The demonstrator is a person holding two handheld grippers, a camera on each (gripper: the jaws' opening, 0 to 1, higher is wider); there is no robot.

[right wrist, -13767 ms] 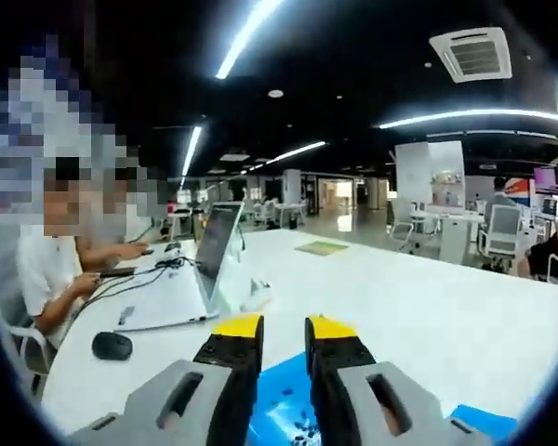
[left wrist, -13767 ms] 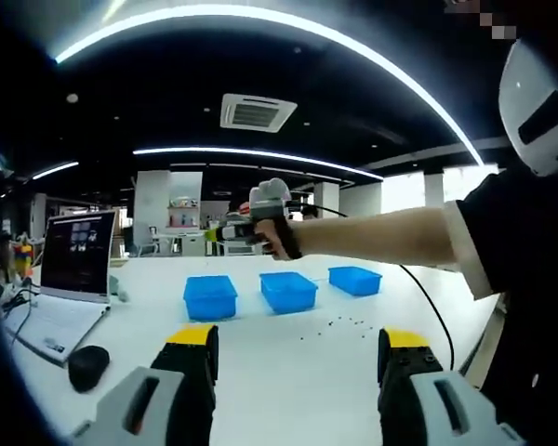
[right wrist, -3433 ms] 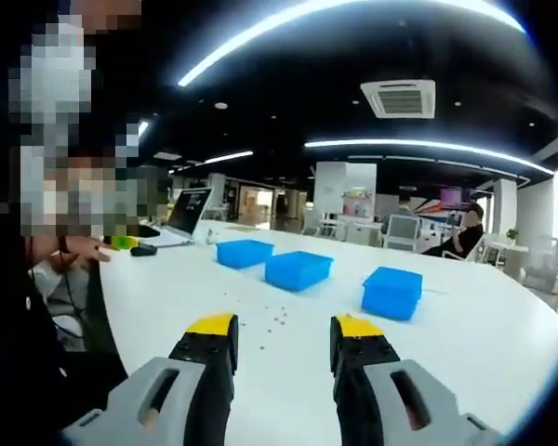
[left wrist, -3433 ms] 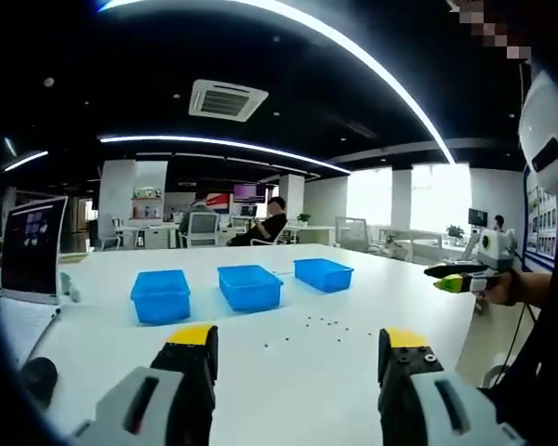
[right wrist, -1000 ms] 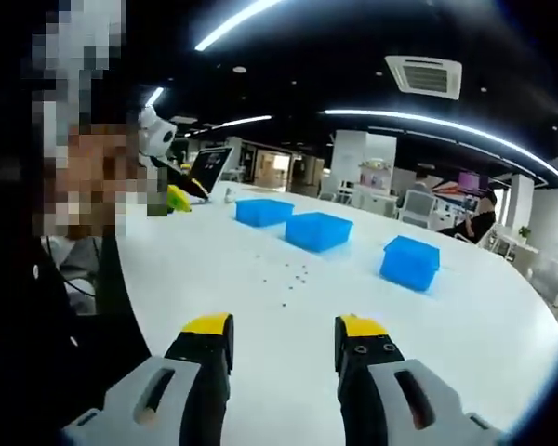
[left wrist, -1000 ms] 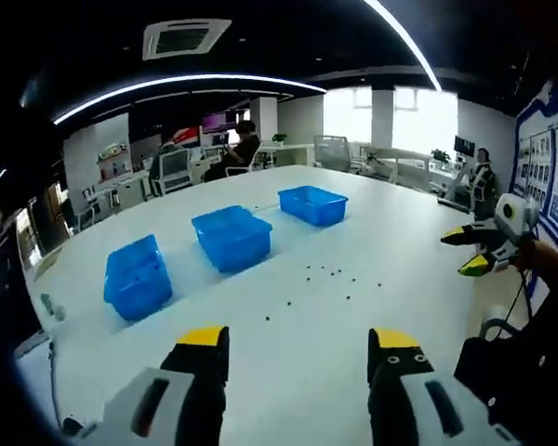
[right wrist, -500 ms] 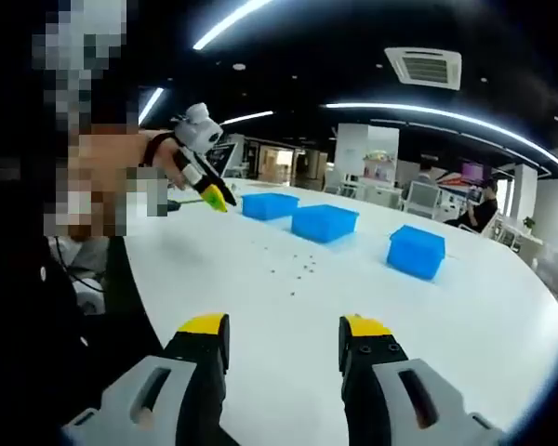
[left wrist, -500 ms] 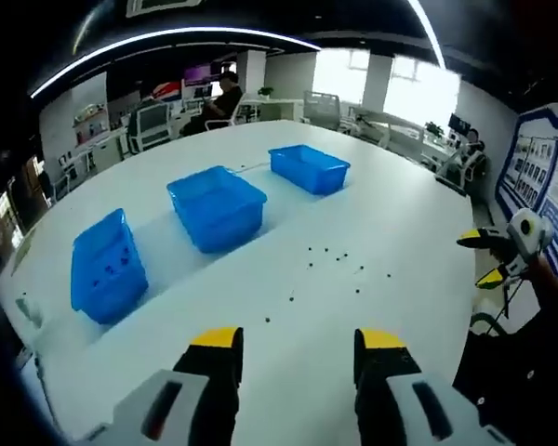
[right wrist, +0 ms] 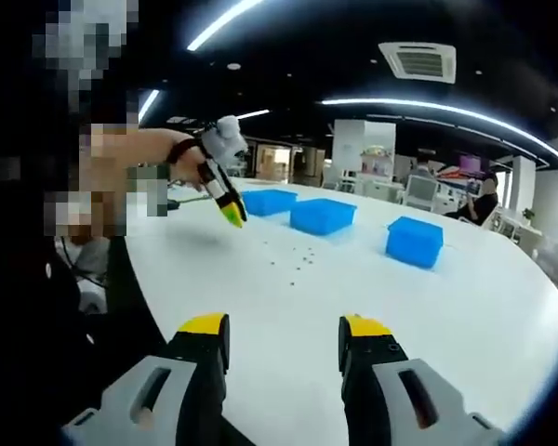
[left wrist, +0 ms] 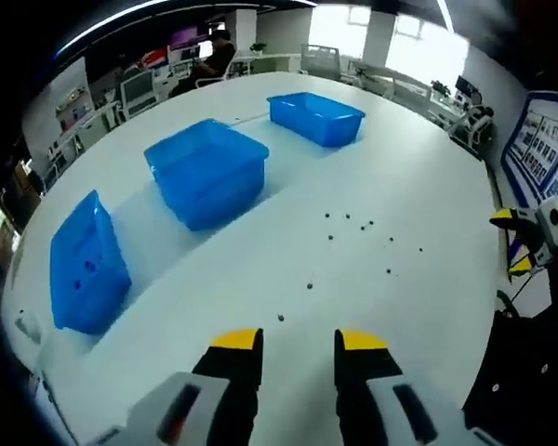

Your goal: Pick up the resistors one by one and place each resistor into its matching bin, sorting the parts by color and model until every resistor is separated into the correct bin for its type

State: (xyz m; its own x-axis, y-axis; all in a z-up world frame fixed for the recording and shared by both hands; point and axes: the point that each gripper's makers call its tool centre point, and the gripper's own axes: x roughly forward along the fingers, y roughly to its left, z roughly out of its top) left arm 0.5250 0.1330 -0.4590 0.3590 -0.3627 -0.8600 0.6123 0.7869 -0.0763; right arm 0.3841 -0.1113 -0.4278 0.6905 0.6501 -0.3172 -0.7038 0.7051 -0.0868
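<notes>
Left gripper [left wrist: 298,339] is hanging tilted down over the white table [left wrist: 418,204], jaws standing narrowly apart with nothing between them, a small gap showing. Right gripper [right wrist: 284,327] is sitting low at the near table edge, jaws spread wide and empty. In the right gripper view the left gripper is pointing down toward the table top.

Resistors [left wrist: 353,223] are lying as tiny dark specks scattered loosely on the table, well apart from the three blue bins. One lone speck [left wrist: 281,318] is sitting just ahead of the left jaw tips, another [left wrist: 311,284] a bit beyond. Near bin [left wrist: 84,269] is showing a few dark dots inside, probably parts already dropped in, though too small to be sure. Middle bin [left wrist: 209,167] and far bin [left wrist: 316,116] are sitting in a row behind.

Handling, as a judgement: the parts look very light, small and stiff, likely to skid or flick away on the smooth top if nudged. Best to be coming straight down, straddling one speck with the tips and pinching across its body, gently. Colour and model cannot be read at this size.
</notes>
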